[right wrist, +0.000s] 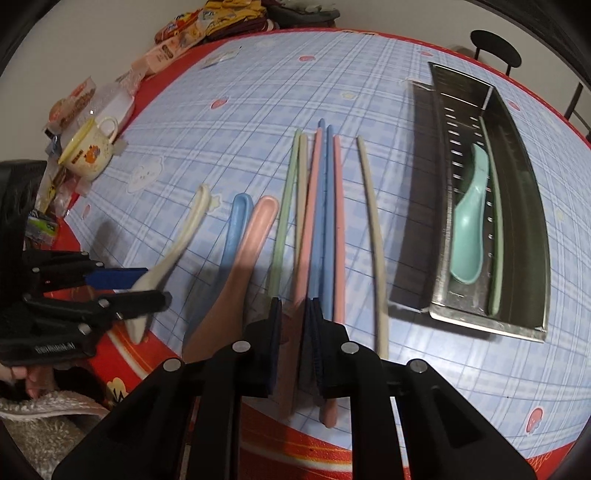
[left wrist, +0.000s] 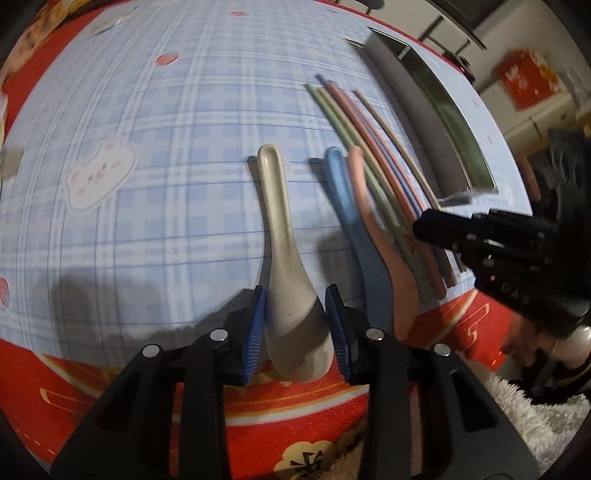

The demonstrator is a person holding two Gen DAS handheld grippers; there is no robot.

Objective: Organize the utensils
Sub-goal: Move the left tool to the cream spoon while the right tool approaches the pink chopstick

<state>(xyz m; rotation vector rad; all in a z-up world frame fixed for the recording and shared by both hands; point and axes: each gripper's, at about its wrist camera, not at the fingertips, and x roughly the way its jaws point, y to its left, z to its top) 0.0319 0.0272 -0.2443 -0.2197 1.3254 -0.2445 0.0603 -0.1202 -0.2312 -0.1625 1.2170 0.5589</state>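
My left gripper [left wrist: 297,332] is shut on the bowl of a cream speckled spoon [left wrist: 280,229], its blue pads on either side and the handle pointing away. A blue spoon [left wrist: 347,214] and a pink spoon [left wrist: 369,221] lie just to its right. In the right wrist view my right gripper [right wrist: 295,332] is shut on a pink chopstick [right wrist: 308,206] in a row of green, beige, blue and pink chopsticks. A steel tray [right wrist: 487,325] at the right holds a teal spoon [right wrist: 469,229] and a green chopstick [right wrist: 496,240].
A blue checked mat covers the red tablecloth [right wrist: 369,458]. A yellow-rimmed mug [right wrist: 88,155] and snack packets [right wrist: 177,33] crowd the far left edge. A black chair [right wrist: 495,48] stands behind the tray. A fluffy cloth [right wrist: 37,424] lies below the near table edge.
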